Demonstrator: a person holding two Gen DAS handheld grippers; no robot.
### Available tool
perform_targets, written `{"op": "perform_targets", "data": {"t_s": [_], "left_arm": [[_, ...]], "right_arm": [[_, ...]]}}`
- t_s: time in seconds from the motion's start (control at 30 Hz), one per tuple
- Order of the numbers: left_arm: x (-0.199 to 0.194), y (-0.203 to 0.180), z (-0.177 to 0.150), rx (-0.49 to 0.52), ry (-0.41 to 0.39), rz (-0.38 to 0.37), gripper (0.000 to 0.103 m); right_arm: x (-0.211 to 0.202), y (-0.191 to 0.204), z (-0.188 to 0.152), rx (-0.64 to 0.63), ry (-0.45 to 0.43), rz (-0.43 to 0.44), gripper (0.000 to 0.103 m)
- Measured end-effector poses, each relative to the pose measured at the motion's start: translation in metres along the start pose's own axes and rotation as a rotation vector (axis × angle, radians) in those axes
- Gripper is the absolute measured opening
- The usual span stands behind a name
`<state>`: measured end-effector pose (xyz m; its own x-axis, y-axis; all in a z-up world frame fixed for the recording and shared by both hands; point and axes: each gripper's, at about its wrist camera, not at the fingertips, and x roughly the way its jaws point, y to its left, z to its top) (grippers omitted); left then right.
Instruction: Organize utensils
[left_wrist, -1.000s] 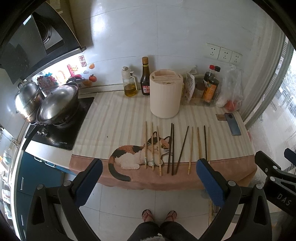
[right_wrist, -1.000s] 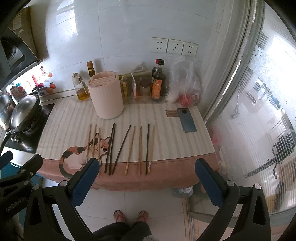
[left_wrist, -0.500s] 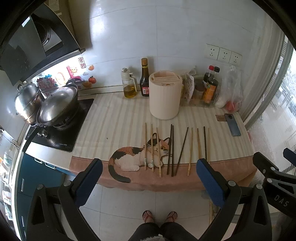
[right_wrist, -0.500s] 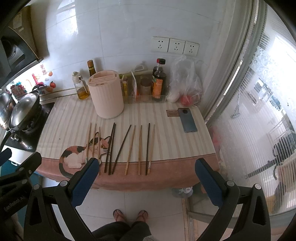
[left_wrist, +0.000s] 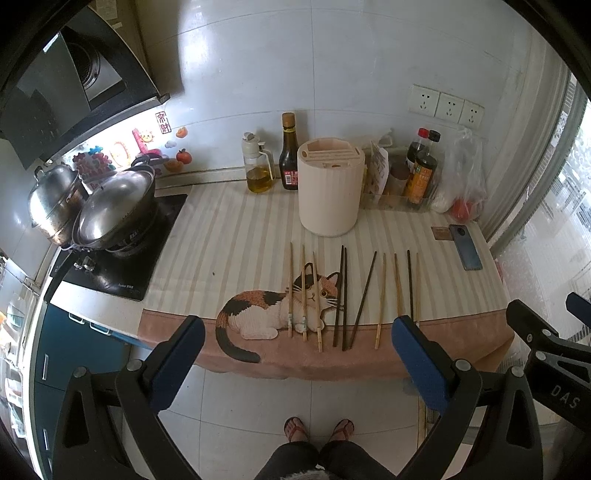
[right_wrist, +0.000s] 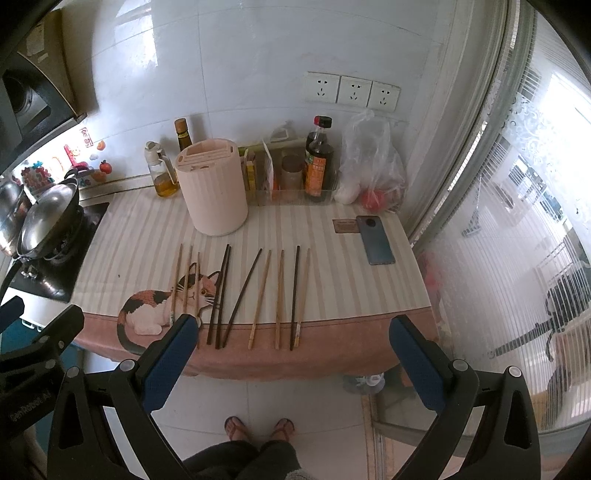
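Left hand-held gripper (left_wrist: 295, 354) and right hand-held gripper (right_wrist: 290, 354): both spread wide, holding nothing. Chopsticks (left_wrist: 343, 295) lie in a row at frame centre on worktop (left_wrist: 221, 236), below the cream utensil holder (left_wrist: 328, 192).

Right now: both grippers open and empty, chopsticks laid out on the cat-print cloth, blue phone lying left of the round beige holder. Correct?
One error: the blue phone lies right of the round beige holder, near the counter's window end, as the right wrist view shows. The rest holds: left gripper and right gripper open and empty, chopsticks on the cat-print cloth.
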<state>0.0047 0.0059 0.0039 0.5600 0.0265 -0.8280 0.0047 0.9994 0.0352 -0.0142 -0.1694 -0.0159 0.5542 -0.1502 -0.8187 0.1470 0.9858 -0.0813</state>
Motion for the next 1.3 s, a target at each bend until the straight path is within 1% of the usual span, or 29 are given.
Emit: {"op": "perform_targets", "data": {"t_s": [0.63, 0.8, 0.9, 0.97, 1.07, 1.17, 1.2, 1.3], "left_arm": [[0.001, -0.003, 0.005, 0.001, 0.0, 0.0, 0.103], [0.009, -0.007, 0.012, -0.018, -0.034, 0.034, 0.103], [0.022, -0.007, 0.021, -0.043, -0.06, 0.067, 0.103], [0.033, -0.007, 0.025, -0.047, -0.069, 0.098, 0.103], [0.055, -0.009, 0.027, -0.043, -0.062, 0.149, 0.103], [0.081, -0.012, 0.027, -0.038, -0.031, 0.173, 0.103], [0.091, -0.013, 0.027, -0.034, -0.01, 0.172, 0.103], [0.126, -0.011, 0.028, -0.033, 0.043, 0.181, 0.102]], "right_arm": [[0.006, 0.0, 0.002, 0.0, 0.003, 0.0, 0.103], [0.01, -0.013, 0.007, 0.022, -0.002, 0.016, 0.103], [0.016, -0.02, 0.009, 0.047, -0.026, 0.044, 0.103], [0.027, -0.024, 0.011, 0.053, -0.043, 0.077, 0.103], [0.05, -0.027, 0.013, 0.056, -0.03, 0.112, 0.103], [0.081, -0.027, 0.017, 0.05, 0.002, 0.115, 0.103], [0.089, -0.027, 0.018, 0.049, 0.012, 0.116, 0.102], [0.125, -0.025, 0.02, 0.043, 0.065, 0.12, 0.09]]}}
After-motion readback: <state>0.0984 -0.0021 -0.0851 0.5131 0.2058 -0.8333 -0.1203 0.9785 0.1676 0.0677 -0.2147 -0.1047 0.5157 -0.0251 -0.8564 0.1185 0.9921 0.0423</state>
